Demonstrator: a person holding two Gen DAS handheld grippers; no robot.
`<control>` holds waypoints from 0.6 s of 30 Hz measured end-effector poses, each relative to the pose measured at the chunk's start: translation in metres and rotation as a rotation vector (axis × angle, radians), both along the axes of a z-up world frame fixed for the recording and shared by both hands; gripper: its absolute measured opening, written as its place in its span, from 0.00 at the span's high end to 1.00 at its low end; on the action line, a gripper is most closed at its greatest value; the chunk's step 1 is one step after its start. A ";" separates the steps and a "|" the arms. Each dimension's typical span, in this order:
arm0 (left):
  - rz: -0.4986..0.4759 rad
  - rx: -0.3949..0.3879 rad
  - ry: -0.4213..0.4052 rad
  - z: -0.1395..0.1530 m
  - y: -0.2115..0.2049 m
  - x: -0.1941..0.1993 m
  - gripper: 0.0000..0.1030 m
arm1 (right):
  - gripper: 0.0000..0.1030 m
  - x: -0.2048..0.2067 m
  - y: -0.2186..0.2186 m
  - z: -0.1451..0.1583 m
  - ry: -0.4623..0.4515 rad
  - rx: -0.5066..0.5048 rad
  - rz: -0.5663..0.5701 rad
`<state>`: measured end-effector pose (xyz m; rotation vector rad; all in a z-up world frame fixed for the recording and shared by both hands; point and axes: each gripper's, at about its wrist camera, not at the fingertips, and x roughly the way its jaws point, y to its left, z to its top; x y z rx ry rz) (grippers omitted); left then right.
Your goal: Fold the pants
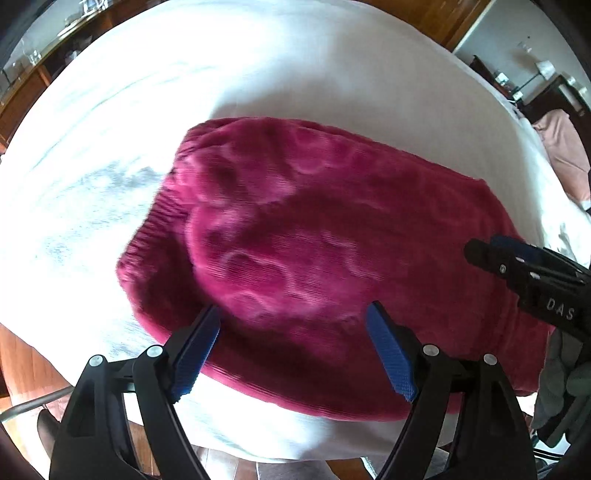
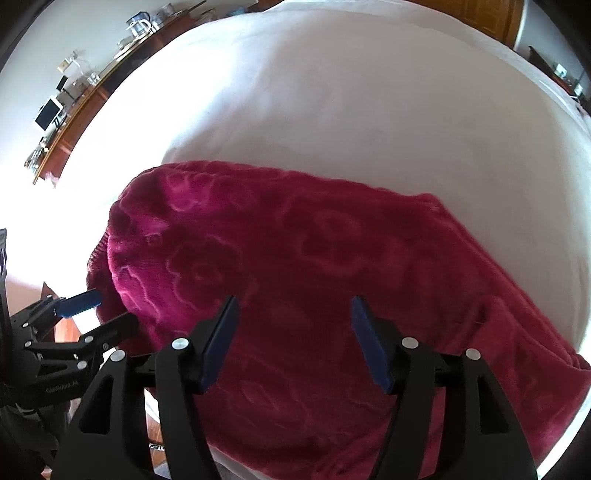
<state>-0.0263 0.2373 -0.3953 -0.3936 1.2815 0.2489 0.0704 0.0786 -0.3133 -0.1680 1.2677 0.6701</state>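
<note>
The pants, of plush magenta fabric embossed with a flower pattern, are laid in a folded bundle on a white sheet that covers a bed. The ribbed waistband is seen at the bundle's left end in the left wrist view. The bundle is placed near the bed's near edge, with bare sheet spread wide behind it.

The left gripper is held above the bundle's near edge, pointed steeply down. Its jaws are set wide apart, and nothing is caught between the blue pads. The right gripper is held likewise above the fabric, its jaws parted and empty. Each gripper is visible at the margin of the other's view.

A wooden floor is shown below the bed's edge. A long wooden shelf is run along a pale wall on the left, and is loaded with a glass kettle, small white devices and other items too small to identify. A wooden door is seen beyond the far side of the bed. A pink cloth is laid at the bed's right side in the left wrist view, with dark furniture behind it.
</note>
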 end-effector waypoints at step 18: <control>0.126 -0.158 -0.060 -0.020 0.090 -0.011 0.22 | 0.37 -0.007 0.046 -0.015 0.041 -0.038 0.027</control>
